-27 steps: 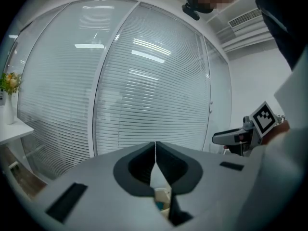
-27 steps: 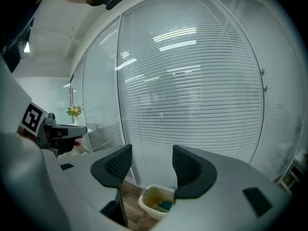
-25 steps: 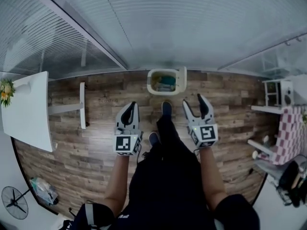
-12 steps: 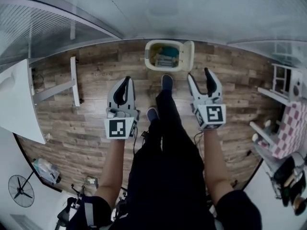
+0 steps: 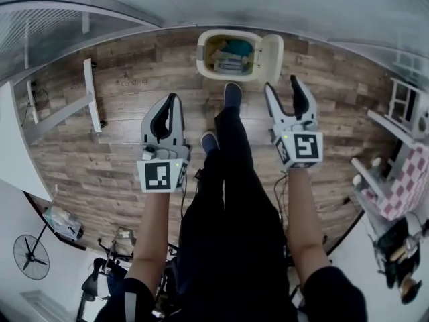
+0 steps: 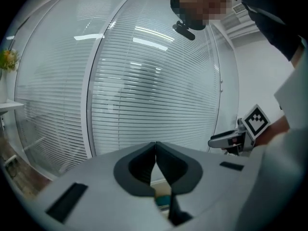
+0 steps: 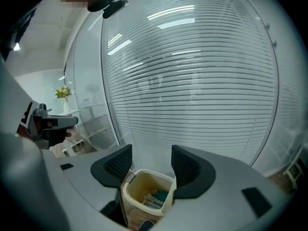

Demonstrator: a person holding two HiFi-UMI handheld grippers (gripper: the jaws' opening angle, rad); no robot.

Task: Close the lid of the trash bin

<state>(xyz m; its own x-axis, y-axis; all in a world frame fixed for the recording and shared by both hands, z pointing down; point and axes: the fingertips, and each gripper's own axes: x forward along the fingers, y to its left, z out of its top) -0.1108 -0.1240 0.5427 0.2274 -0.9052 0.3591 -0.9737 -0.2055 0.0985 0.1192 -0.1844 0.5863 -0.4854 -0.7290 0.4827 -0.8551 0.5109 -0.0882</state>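
Observation:
A cream trash bin (image 5: 209, 54) stands on the wooden floor by the glass wall, with rubbish inside. Its lid (image 5: 271, 52) is swung open on the bin's right side. My left gripper (image 5: 173, 99) is shut with nothing in it and hovers left of and short of the bin. My right gripper (image 5: 285, 89) is open and empty, just short of the lid. In the right gripper view the bin (image 7: 139, 186) shows low between the apart jaws of that gripper (image 7: 147, 165). The left gripper view shows the touching jaws of that gripper (image 6: 155, 150) before the blinds.
The person's legs and dark shoes (image 5: 232, 94) stand between the grippers, right before the bin. A white table (image 5: 10, 146) and its leg (image 5: 87, 96) are at the left. A fan (image 5: 30, 257) lies lower left. Furniture with a checked cloth (image 5: 402, 186) crowds the right.
The person has stepped towards the bin, which now lies closer and lower in the head view. Both grippers advanced with it. The lid stays open.

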